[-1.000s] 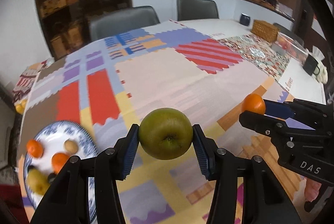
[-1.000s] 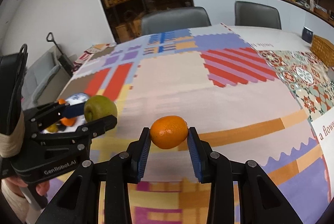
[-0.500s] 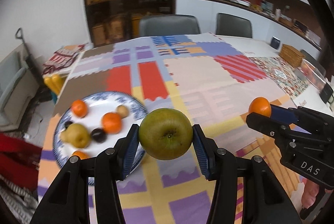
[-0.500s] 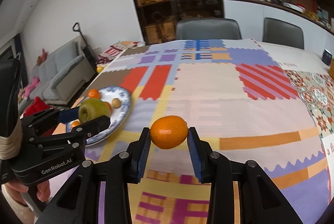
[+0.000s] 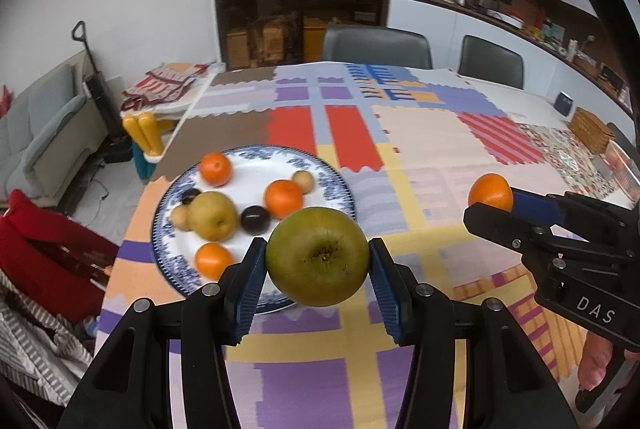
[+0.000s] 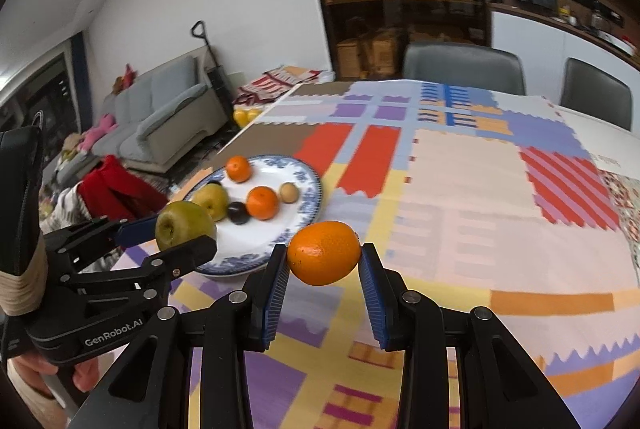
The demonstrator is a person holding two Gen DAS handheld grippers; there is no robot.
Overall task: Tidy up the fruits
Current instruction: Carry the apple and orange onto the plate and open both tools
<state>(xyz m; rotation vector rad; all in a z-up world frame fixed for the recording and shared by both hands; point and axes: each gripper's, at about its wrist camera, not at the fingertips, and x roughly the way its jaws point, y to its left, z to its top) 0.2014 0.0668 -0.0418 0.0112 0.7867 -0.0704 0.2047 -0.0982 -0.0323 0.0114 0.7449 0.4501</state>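
Observation:
My left gripper (image 5: 318, 269) is shut on a green apple (image 5: 318, 256) and holds it in the air over the near right rim of a blue-and-white plate (image 5: 328, 173). The plate holds several fruits: oranges (image 5: 283, 199), a yellow pear (image 5: 212, 215), a dark plum (image 5: 255, 219) and small brown fruits. My right gripper (image 6: 324, 269) is shut on an orange (image 6: 324, 253), held above the tablecloth to the right of the plate (image 6: 310, 205). The left gripper with the apple (image 6: 185, 225) shows at the left of the right wrist view.
A patchwork tablecloth (image 5: 440, 165) covers the table. The table's left edge runs just past the plate. Two grey chairs (image 5: 376, 47) stand at the far side. A wicker basket (image 5: 592, 127) sits far right. A red cloth (image 5: 52, 249) and a sofa lie left of the table.
Both grippers have swung left toward the plate, each still holding its fruit. The plate has come from the lower left corner to just behind the apple.

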